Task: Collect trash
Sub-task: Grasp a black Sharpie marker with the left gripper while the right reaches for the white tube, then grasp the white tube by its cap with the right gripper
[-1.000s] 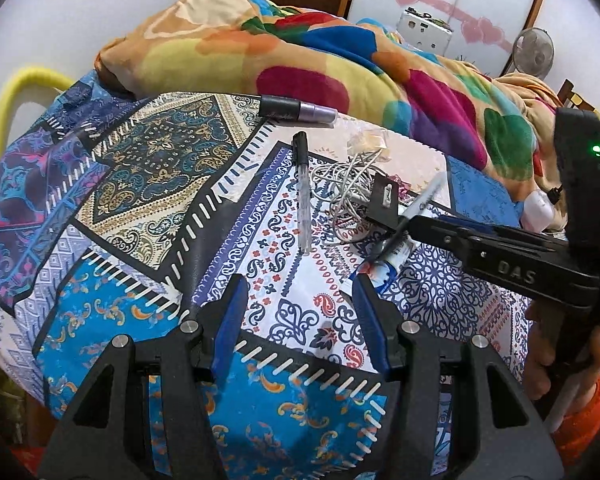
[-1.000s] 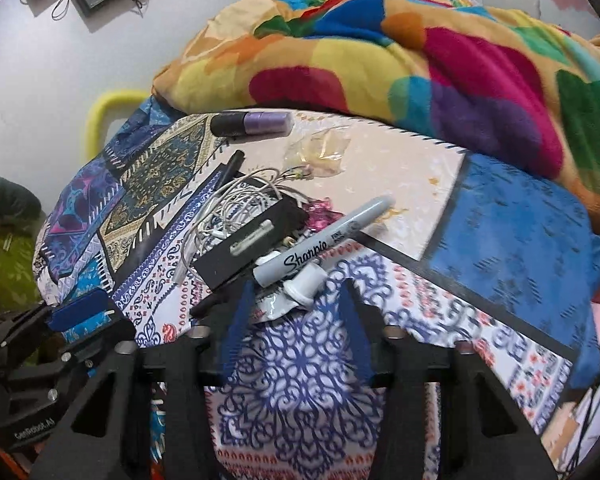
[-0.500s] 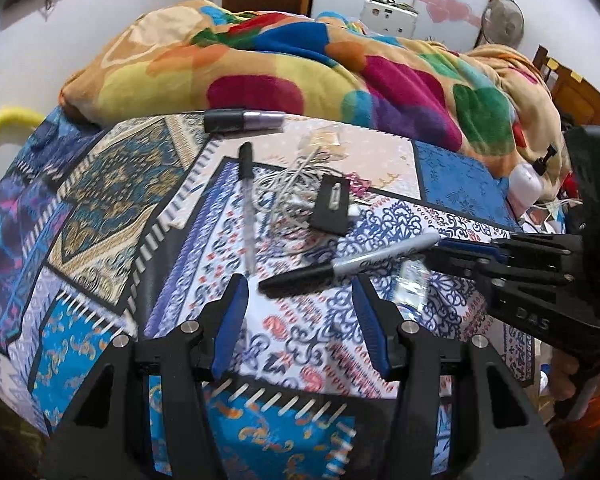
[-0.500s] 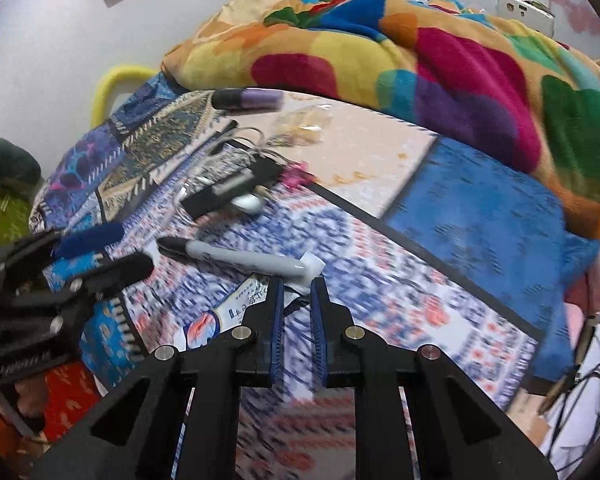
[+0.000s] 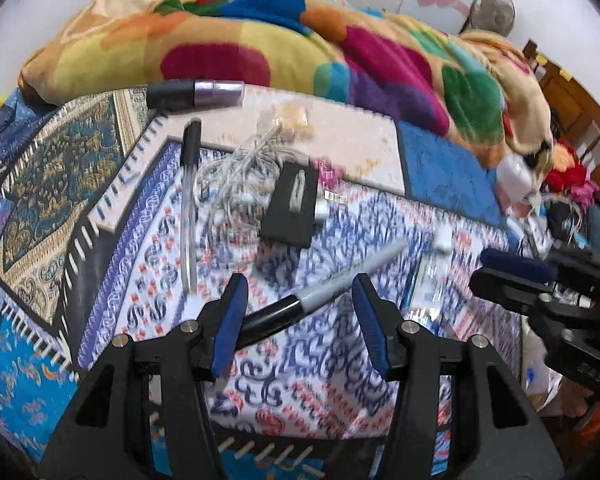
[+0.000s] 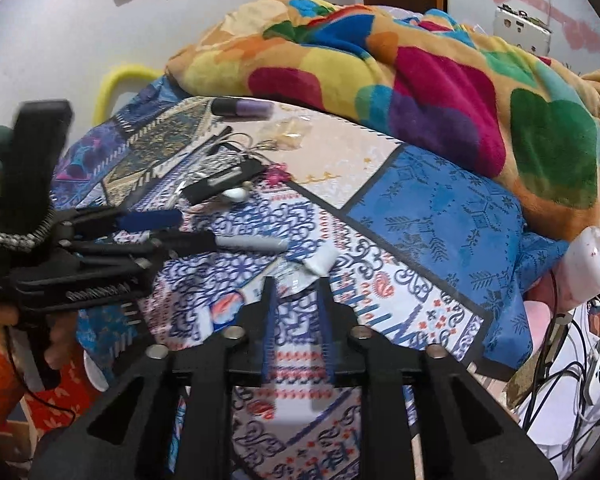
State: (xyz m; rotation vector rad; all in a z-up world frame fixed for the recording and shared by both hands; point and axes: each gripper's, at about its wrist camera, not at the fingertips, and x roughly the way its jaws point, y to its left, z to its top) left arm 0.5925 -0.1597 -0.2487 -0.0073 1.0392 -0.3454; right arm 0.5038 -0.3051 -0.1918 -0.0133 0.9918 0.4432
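A grey Sharpie marker (image 5: 340,280) with a black cap lies on the patterned bedspread (image 5: 100,208). Its cap end sits between the fingers of my left gripper (image 5: 300,316), which is open, and the pads do not press it. A flattened squeeze tube (image 6: 256,292) with a white cap (image 6: 320,260) lies just ahead of my right gripper (image 6: 296,308). The right jaws are opening, with the tube's neck between the fingertips but not squeezed. In the right wrist view the left gripper (image 6: 168,232) straddles the marker (image 6: 252,244). The right gripper (image 5: 512,276) shows at the right edge of the left wrist view.
Farther up the bed lie a clear pen (image 5: 188,200), a tangle of grey cable (image 5: 240,176), a black flat block (image 5: 292,208), a purple and black cylinder (image 5: 196,92) and a clear wrapper (image 5: 292,120). A bright bunched blanket (image 5: 300,40) fills the back. Cables and clutter (image 6: 572,360) lie off the bed's right edge.
The marker left the black block and now lies lower, between the left fingers. The tube slid right. The right jaws narrowed, then widened again, and the left gripper drew closer to the marker.
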